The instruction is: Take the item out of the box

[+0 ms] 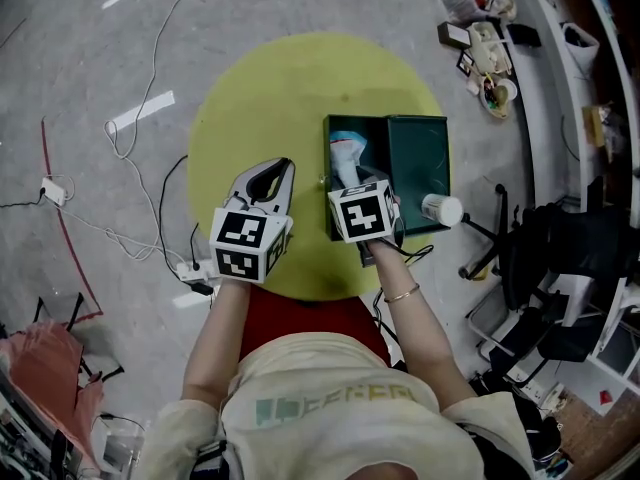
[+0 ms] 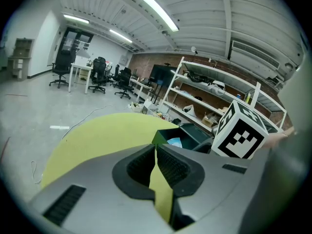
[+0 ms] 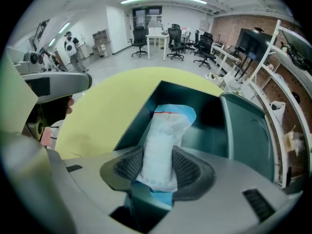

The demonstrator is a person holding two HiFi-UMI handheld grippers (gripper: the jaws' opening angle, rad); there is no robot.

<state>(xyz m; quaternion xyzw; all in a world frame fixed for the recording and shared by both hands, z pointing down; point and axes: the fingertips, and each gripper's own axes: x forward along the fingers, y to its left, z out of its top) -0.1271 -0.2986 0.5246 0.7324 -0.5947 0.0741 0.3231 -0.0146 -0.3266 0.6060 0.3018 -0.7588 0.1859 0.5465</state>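
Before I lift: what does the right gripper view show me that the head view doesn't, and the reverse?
Only the right gripper view: the right gripper's jaws closed on the white-and-blue packet, one pad on each side. Only the head view: a white cylinder at the outer edge of the lid, and cables on the floor. Both: the open green box on the yellow table, with the packet standing in it.

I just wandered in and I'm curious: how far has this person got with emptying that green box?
Done: the green box lies open, its lid flat beside it. In hand: the right tongs are shut on the white and blue packet, over the box's opening. Left: lift it clear and set it down. The left tongs are shut and empty.
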